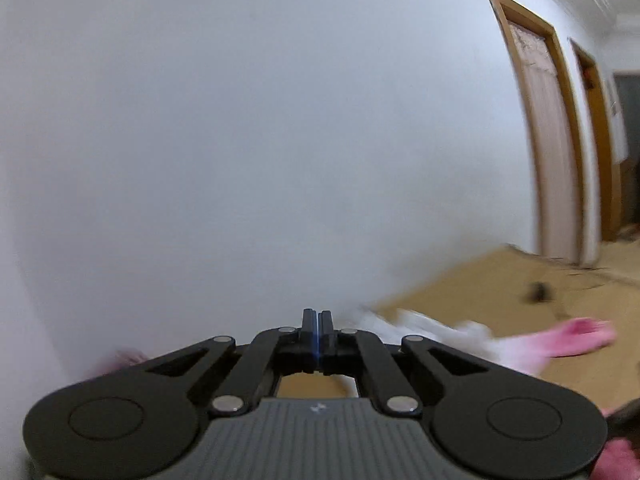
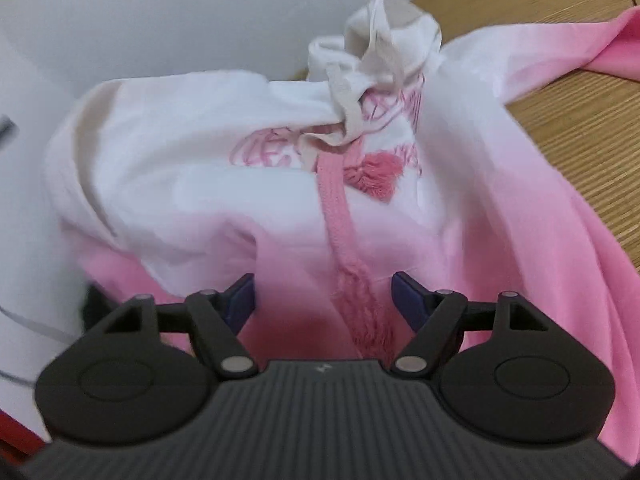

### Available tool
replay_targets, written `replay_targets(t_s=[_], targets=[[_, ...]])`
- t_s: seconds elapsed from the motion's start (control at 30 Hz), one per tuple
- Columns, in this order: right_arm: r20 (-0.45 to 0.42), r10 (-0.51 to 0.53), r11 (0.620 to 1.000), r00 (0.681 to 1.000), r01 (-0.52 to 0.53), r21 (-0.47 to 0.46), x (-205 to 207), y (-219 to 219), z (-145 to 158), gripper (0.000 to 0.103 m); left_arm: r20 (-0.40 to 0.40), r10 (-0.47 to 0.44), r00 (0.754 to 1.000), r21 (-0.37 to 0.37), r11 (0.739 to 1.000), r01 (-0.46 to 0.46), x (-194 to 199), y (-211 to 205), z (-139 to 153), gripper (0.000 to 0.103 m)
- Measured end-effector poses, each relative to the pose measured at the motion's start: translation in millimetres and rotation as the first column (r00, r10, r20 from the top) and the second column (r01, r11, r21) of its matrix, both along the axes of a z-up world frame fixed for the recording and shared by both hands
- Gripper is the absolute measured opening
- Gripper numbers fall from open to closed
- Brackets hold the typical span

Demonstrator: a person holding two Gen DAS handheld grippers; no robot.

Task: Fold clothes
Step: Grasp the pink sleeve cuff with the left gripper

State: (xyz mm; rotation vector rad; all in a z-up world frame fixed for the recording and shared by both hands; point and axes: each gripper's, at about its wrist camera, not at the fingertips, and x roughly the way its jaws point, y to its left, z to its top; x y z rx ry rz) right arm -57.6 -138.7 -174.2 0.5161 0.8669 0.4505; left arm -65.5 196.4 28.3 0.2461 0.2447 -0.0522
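Observation:
A white-to-pink hoodie [image 2: 224, 168] lies crumpled on a wooden table [image 2: 580, 120], its hood bunched toward the wall and a pink drawstring [image 2: 340, 216] running down its front. My right gripper [image 2: 323, 300] hovers open just above the pink lower part, with the drawstring's tassel between its fingers' line. In the left wrist view my left gripper [image 1: 317, 320] is shut with nothing between its fingers, raised and pointing at the white wall. The blurred hoodie [image 1: 452, 336] shows to its right, one pink sleeve [image 1: 576, 336] stretched across the table.
A white wall [image 1: 240, 120] stands right behind the table. Two wooden doors [image 1: 548, 140] are at the right. A small dark object [image 1: 538, 292] with a cable lies on the table [image 1: 480, 280] beyond the sleeve.

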Motion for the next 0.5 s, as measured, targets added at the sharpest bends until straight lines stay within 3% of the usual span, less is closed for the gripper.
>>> replay_targets(t_s=[0.1, 0.17, 0.23, 0.3, 0.37, 0.43, 0.5], targets=[[-0.027, 0.031, 0.998, 0.999, -0.032, -0.045, 5.7, 16.8, -4.3, 0.075, -0.057, 0.023, 0.998, -0.095, 0.995, -0.028, -11.2, 29.2, -10.9, 0.014], [-0.034, 0.048, 0.997, 0.998, -0.05, -0.053, 6.9, 21.7, -3.9, 0.075, -0.141, 0.047, 0.989, -0.121, 0.991, -0.064, -14.2, 41.0, -39.8, 0.031], [-0.032, 0.057, 0.995, 0.998, -0.06, -0.076, 8.9, 23.5, -1.3, 0.075, -0.274, 0.081, 0.958, -0.165, 0.978, -0.13, -14.5, 51.5, -83.9, 0.07], [-0.035, 0.068, 0.993, 0.997, -0.071, -0.092, 10.7, 23.8, -0.3, 0.075, -0.465, 0.1, 0.88, -0.286, 0.923, -0.256, -17.0, 63.3, -141.1, 0.071], [-0.038, 0.081, 0.99, 0.996, -0.085, -0.112, 9.8, 20.6, 0.8, 0.075, -0.615, 0.07, 0.785, -0.381, 0.845, -0.374, -20.1, 69.5, -193.3, 0.068], [-0.045, 0.094, 0.987, 0.995, -0.099, -0.128, 3.5, 14.3, -0.8, 0.075, -0.687, -0.011, 0.727, -0.48, 0.758, -0.442, -25.3, 60.6, -232.3, 0.07], [-0.055, 0.108, 0.983, 0.993, -0.115, -0.143, -3.7, 12.1, -4.1, 0.075, -0.738, -0.105, 0.667, -0.556, 0.653, -0.513, -30.6, 51.7, -271.3, 0.07]])
